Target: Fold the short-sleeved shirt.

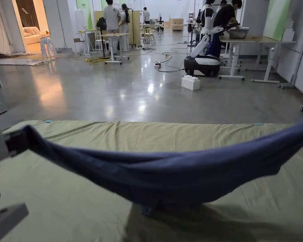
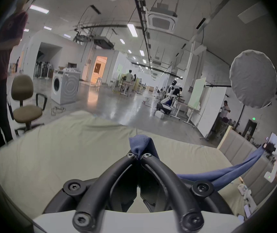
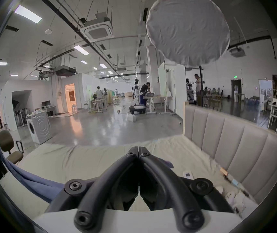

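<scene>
Both grippers hold shirt aloft.

Three cameras, low over the bed
All face the hall; each gripper view looks out between its own jaws.

A dark blue shirt hangs stretched in a sagging band across the whole width of a bed covered by a pale green sheet, barring the way from near side to far side. Its lowest middle part touches the sheet; toward both ends there is open space beneath it. A padded headboard walls the right side, with small items along its foot.
</scene>
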Demonstrator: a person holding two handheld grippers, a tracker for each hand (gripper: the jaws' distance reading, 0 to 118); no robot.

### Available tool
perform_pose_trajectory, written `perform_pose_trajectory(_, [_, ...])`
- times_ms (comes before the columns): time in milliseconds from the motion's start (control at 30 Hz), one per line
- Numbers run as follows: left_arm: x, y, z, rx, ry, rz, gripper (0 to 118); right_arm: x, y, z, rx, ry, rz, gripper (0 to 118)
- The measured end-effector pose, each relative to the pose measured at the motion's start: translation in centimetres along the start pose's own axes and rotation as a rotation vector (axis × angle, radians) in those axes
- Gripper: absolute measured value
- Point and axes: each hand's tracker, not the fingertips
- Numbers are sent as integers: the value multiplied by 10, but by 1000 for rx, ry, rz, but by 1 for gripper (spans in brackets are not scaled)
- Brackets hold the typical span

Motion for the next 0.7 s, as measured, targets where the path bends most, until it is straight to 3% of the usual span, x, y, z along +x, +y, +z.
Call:
perform_pose_trajectory(33, [-8, -18, 7, -50, -9, 23, 1, 5, -21, 6, -59, -2, -39, 0])
perform_pose_trajectory(100, [-17, -56, 26, -84, -2, 7, 1, 15, -58, 24, -52, 25, -39, 0])
perform_pose_trajectory(167, [-29, -93, 46, -183, 3, 19, 1, 25, -94, 44, -56, -11, -58, 0])
perform_pose_trajectory(333, [-50, -171, 100, -241, -3, 91, 1, 49, -163, 98, -147, -29, -172, 0])
perform_pose_trajectory(600, [-78, -233, 161, -264, 16, 180, 1, 84, -241, 184, -256, -119, -294, 0])
perform_pose_trajectory(700, [-87, -248, 166, -285, 33, 196, 1, 91, -265, 197, -302, -147, -295, 0])
